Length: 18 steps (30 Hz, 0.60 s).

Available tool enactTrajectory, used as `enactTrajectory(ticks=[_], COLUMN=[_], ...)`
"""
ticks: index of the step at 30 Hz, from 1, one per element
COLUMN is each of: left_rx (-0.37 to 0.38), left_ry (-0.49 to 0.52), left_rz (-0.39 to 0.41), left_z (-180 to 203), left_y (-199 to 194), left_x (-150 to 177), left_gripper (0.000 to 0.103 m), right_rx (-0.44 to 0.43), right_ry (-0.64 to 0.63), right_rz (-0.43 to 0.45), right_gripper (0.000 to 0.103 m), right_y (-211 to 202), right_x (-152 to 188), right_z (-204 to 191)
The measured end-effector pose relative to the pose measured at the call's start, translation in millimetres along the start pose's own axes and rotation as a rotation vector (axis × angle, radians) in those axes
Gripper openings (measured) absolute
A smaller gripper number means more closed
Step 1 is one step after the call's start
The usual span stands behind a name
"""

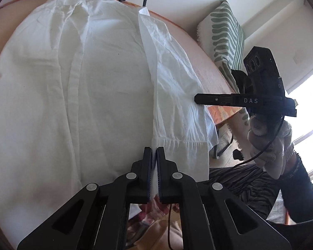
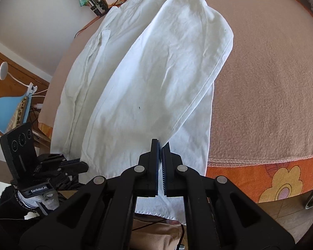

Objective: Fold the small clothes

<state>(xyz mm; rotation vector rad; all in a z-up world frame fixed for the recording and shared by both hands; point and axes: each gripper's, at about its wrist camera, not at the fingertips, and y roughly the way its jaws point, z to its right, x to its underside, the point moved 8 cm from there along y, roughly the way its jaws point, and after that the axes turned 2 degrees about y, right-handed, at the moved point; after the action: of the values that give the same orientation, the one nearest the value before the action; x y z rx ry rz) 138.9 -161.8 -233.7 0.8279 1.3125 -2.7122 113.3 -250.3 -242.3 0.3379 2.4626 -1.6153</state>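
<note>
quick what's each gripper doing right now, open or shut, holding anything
Left gripper: shut on the near hem of the white shirt.
Right gripper: shut on the shirt's folded-over edge.

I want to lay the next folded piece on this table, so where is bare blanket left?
The open patch is the pink blanket right of the white shirt, running to its stitched edge above the orange flowered cloth. The near edge is crowded: left gripper and right gripper both pinch the shirt there.
</note>
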Motion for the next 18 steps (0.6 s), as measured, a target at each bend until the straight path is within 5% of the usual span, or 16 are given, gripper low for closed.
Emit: enactTrajectory(ticks=[3,7,11,18], left_rx=[-0.047,-0.083,-0.088,-0.046], left_ry=[0.046,0.097,0.19,0.319], left_rz=[0.011,0.067,0.117,0.092], left_z=[0,5,26,61], left_y=[-10,-24,-31,-7], left_x=[3,1,-3,0], left_gripper=[0.006,0.014,0.022,0.038], right_rx=[-0.003,0.004,-0.046,-0.093], right_ry=[0.003,0.055,0.138,0.204], right_rz=[0.038,0.112,0.104,0.092], right_gripper=[0.01,0.048,0.048,0.048], right_y=[-12,-33,-39,-44], right_x=[-5,-8,6,44], right_z=[6,29,48,54])
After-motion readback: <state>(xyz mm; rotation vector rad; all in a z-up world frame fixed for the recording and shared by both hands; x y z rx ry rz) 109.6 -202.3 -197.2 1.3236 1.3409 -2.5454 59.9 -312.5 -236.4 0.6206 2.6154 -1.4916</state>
